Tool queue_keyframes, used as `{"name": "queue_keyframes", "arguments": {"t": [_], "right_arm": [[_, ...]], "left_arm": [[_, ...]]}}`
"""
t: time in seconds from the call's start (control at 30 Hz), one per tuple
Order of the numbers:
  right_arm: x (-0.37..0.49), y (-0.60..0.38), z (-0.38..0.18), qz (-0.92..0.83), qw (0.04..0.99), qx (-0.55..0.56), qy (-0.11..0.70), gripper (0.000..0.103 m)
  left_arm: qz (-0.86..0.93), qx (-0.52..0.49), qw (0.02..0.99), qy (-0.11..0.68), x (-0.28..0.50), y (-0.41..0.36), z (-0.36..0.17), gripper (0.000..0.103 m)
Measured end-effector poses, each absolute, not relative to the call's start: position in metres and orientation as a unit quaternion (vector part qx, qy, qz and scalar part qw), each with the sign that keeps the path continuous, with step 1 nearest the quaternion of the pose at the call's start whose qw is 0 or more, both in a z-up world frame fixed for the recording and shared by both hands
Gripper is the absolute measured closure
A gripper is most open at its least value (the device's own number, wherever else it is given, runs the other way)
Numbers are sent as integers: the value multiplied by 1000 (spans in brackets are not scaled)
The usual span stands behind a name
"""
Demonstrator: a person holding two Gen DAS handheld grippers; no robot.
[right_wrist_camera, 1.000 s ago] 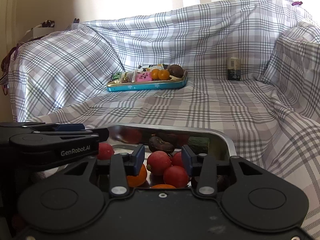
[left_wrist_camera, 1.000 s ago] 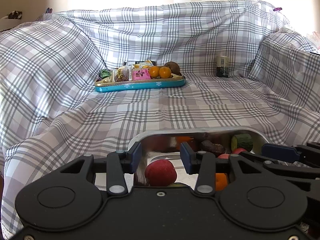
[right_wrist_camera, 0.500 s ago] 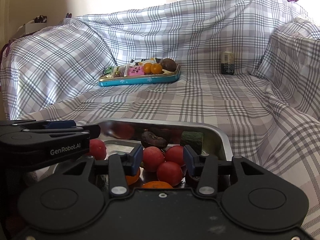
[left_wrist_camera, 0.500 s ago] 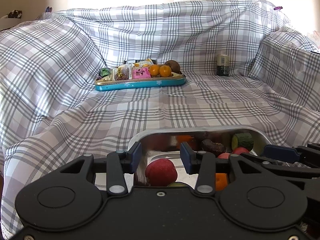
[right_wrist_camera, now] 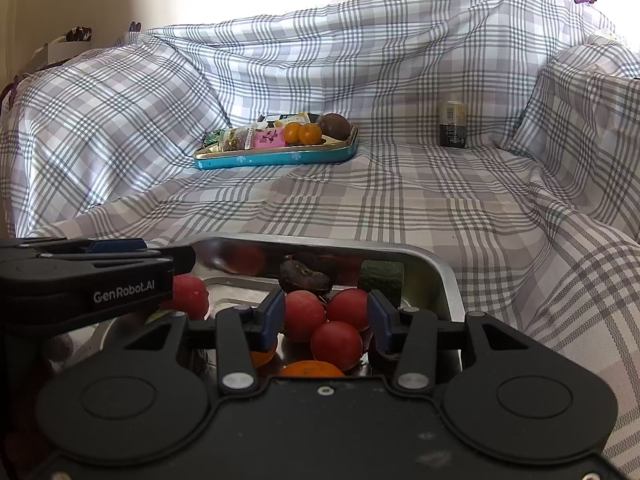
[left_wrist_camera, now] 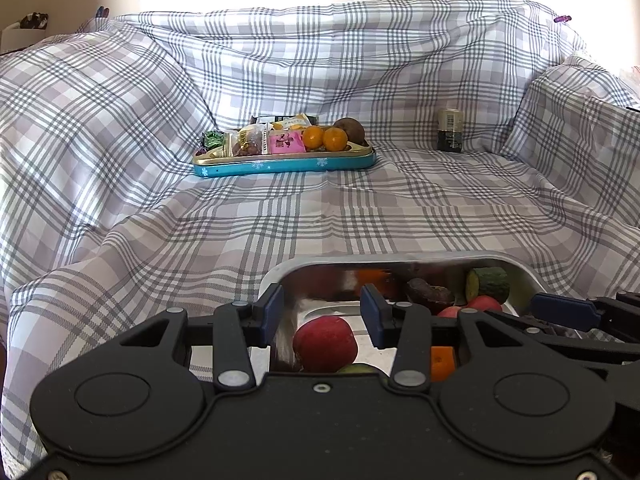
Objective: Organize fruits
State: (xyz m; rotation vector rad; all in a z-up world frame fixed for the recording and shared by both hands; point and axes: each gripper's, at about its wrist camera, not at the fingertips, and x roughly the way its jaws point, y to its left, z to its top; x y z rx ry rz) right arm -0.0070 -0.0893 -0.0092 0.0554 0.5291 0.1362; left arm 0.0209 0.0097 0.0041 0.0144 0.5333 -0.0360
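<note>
A: At the near edge of the sofa seat, under the plaid cover (left_wrist_camera: 320,216), sits the metal tray (right_wrist_camera: 448,276) holding the fruit. Left tool (left_wrist_camera: 322,316): fingers apart, gripping nothing, with one red fruit (left_wrist_camera: 325,344) lying below the gap. Right tool (right_wrist_camera: 326,320): also spread, nothing clamped, poised over three red fruits (right_wrist_camera: 336,344) bunched at the tray's right side.

B: Other contents?

A: A dark wrinkled fruit (right_wrist_camera: 304,276) and a green chunk (right_wrist_camera: 382,278) against the far wall; orange pieces low down, partly hidden by the tool bodies. At the back of the seat, a blue tin (left_wrist_camera: 284,162) with snack packets, two oranges (left_wrist_camera: 324,138) and a brown fruit. A can (left_wrist_camera: 450,130) stands at the back right.

B: Step in hand?

A: Judged: choosing a pick. Left has the easier target, since its fruit lies apart from the others. Advice: lower until the pads straddle its widest part, then close gently; round fruit squirts out if pinched high. Right should take an outer fruit of the bunch, or the neighbours will roll.
</note>
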Motion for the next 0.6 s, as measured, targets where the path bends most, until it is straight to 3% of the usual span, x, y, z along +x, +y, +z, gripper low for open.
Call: {"name": "queue_keyframes", "arguments": {"t": [0.6], "right_arm": [[-7, -92, -11, 63, 962, 28, 263, 54]], "left_arm": [[-10, 6, 964, 266, 21, 10, 4, 52]]}}
